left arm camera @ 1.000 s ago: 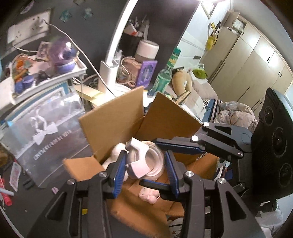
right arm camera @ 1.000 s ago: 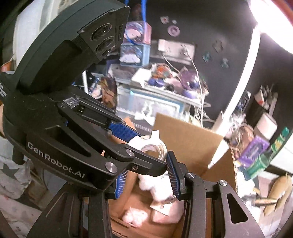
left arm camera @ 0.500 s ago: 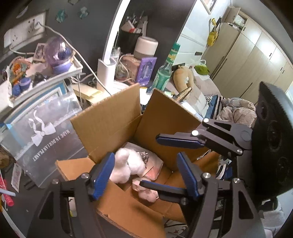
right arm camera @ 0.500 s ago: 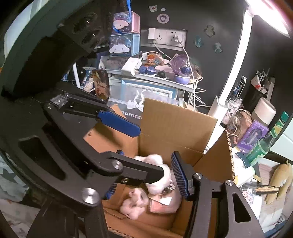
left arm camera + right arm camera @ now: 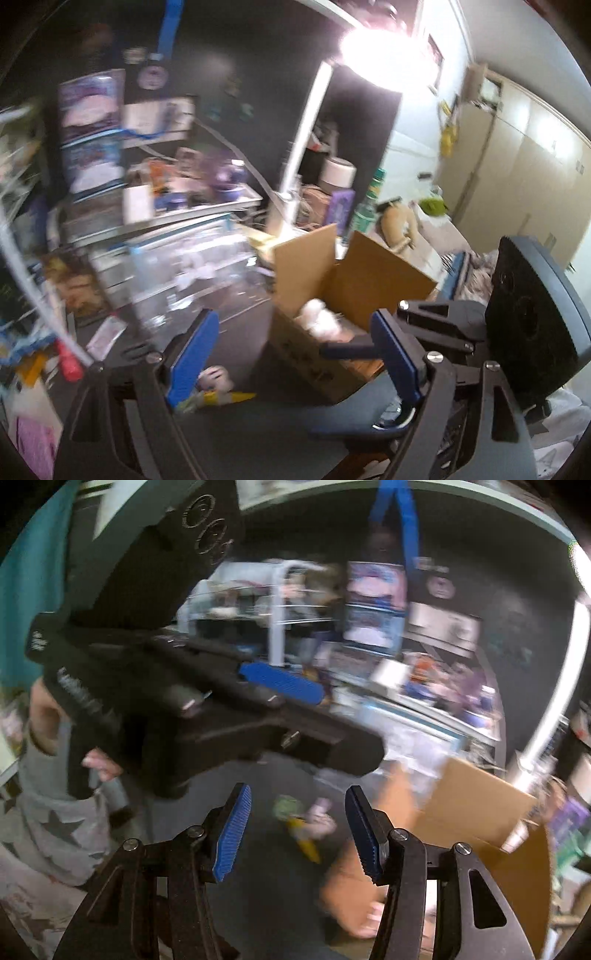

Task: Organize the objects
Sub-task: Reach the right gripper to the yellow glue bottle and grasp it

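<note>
A small toy [image 5: 216, 376] lies on the desk [image 5: 236, 332] left of the cardboard box [image 5: 354, 273].

Green bottle [image 5: 370, 199], beige wardrobe [image 5: 524, 155]

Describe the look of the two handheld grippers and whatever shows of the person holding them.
Both the left gripper and right gripper are matte black linkage frames with silver pivot screws and ribbed blue pads on the fingers. Each body is a black housing with round recessed circles; the left one carries blurred white lettering. The person's hand has pale nails and a grey sleeve.
</note>
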Motion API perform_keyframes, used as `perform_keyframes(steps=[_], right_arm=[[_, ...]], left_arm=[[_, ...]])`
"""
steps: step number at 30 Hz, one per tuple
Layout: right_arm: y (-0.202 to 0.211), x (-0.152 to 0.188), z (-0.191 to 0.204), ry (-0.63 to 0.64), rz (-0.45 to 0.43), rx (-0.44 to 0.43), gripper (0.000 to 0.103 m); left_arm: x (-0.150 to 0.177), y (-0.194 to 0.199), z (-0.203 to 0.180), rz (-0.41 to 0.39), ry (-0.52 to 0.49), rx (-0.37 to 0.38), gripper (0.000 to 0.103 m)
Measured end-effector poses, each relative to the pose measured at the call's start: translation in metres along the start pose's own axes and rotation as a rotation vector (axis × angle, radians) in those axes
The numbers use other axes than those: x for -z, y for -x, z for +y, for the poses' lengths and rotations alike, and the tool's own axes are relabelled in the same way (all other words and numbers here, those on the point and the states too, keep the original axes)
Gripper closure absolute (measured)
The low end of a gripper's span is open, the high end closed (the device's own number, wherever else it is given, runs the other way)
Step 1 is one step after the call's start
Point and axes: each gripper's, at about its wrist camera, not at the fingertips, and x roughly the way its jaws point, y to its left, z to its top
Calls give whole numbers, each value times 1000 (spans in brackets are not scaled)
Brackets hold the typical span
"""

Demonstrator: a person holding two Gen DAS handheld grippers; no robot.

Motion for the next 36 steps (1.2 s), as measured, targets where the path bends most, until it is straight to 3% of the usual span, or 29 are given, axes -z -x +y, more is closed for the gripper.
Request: perform_keyframes(steps=[5, 9, 12, 18, 26, 32, 34, 36], right_arm=[[-37, 3, 33, 35, 50, -106, 54], [-80, 19, 42, 10, 149, -140, 54], [-107, 34, 37, -15, 202, -100, 54], [-149, 55, 16, 8, 262, 71, 54], [-176, 66, -8, -34, 319, 102, 54], [-182, 74, -16, -85, 341, 63, 72], [-181, 73, -16, -89, 337, 59, 92], [-181, 73, -13, -82, 339, 50, 92]], left_arm=[[39, 28, 32, -41, 59, -68, 17], [78, 33, 54, -46, 124, -85, 16], [105, 29, 66, -23, 169, -100, 16], [134, 16, 80, 22, 226, -102, 16], [139, 10, 81, 32, 218, -131, 16], [139, 8, 81, 32, 216, -135, 16], [139, 7, 81, 34, 215, -138, 16], [139, 5, 81, 35, 216, -139, 16]])
